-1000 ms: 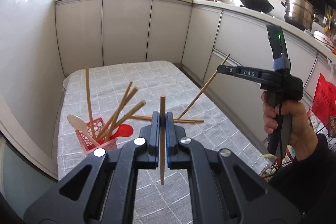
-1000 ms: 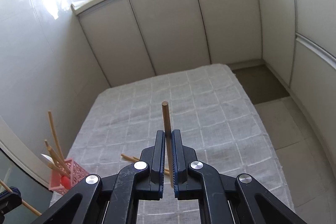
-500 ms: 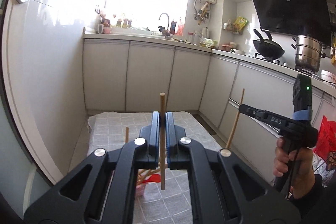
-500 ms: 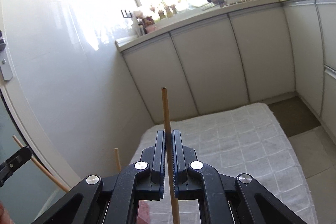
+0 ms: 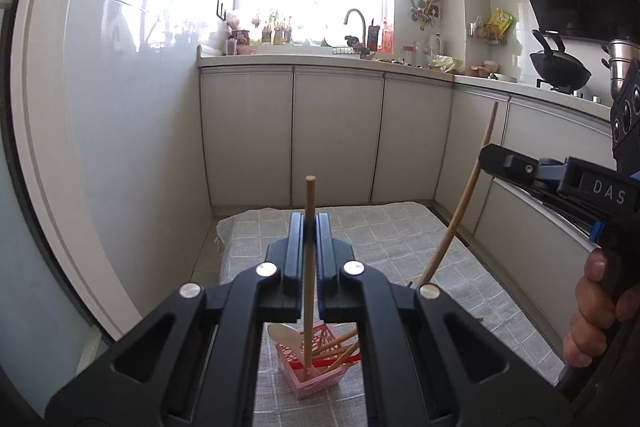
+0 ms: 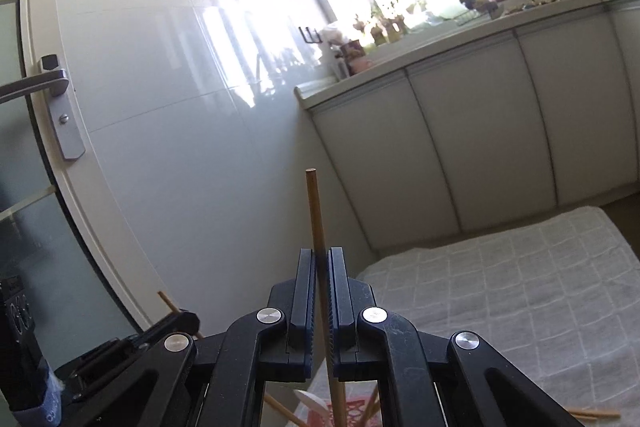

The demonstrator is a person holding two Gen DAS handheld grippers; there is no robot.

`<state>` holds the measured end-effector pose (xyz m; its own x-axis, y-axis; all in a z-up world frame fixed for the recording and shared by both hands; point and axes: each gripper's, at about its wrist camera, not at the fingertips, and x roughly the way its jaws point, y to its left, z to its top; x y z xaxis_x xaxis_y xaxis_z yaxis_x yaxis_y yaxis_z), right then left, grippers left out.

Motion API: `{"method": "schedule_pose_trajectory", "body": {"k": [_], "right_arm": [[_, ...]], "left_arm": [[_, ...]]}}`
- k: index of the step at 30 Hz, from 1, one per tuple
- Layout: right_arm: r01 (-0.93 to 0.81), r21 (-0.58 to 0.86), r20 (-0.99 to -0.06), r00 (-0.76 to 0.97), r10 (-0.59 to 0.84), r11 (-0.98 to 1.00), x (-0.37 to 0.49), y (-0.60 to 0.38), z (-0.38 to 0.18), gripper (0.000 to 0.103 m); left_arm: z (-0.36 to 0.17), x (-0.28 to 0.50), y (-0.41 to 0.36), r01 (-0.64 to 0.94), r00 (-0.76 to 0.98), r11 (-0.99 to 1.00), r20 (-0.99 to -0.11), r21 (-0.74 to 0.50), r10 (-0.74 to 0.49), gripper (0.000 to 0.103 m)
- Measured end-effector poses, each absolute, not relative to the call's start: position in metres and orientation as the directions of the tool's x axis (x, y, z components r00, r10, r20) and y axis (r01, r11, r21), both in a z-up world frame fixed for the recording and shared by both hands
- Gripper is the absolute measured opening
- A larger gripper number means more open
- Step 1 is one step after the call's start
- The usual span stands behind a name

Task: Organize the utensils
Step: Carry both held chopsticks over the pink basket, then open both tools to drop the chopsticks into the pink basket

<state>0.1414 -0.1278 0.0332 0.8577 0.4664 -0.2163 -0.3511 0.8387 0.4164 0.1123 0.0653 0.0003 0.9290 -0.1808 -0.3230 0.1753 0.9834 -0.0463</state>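
L hand-held gripper (image 5: 308,227): jaws nearly together, pinching a chopstick (image 5: 308,267) upright betw. the pads. Lower tip sits inside the pink basket (image 5: 316,375), on the checked cloth (image 5: 400,235) over the bench.

R hand-held gripper (image 6: 320,263): jaws likewise pressed onto a second chopstick (image 6: 316,219), near-vertical, top end well above the fingertips, lower end running down toward the basket; contact w/ basket cannot tell.

L view only: basket contents – pale spoon (image 5: 285,337), several chopsticks leaning, something red. Also R unit from the side w/ its stick tilted, person's hand (image 5: 596,315) on the grip, wok (image 5: 560,69) on the stove.

R view only: door handle (image 6: 36,87) at left, a loose chopstick (image 6: 596,414) lying on the cloth at lower right, L unit's tip at lower left.
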Motion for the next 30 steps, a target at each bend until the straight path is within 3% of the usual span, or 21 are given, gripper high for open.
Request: {"method": "schedule_pose_trajectory", "body": {"k": [21,30], "right_arm": [[-0.332,0.364,-0.338,0.824,0.456,0.870,0.184,-0.072,-0.037,0.008],[-0.341,0.409,-0.297,0.827,0.477,0.846,0.169,-0.094,-0.016,0.036]], "left_arm": [[-0.026,0.133,0.074,0.193,0.874,0.978,-0.439,-0.080,-0.209,0.006],[-0.019,0.122,0.082,0.185,0.872,0.971,-0.429,-0.154,-0.235,0.036]]}}
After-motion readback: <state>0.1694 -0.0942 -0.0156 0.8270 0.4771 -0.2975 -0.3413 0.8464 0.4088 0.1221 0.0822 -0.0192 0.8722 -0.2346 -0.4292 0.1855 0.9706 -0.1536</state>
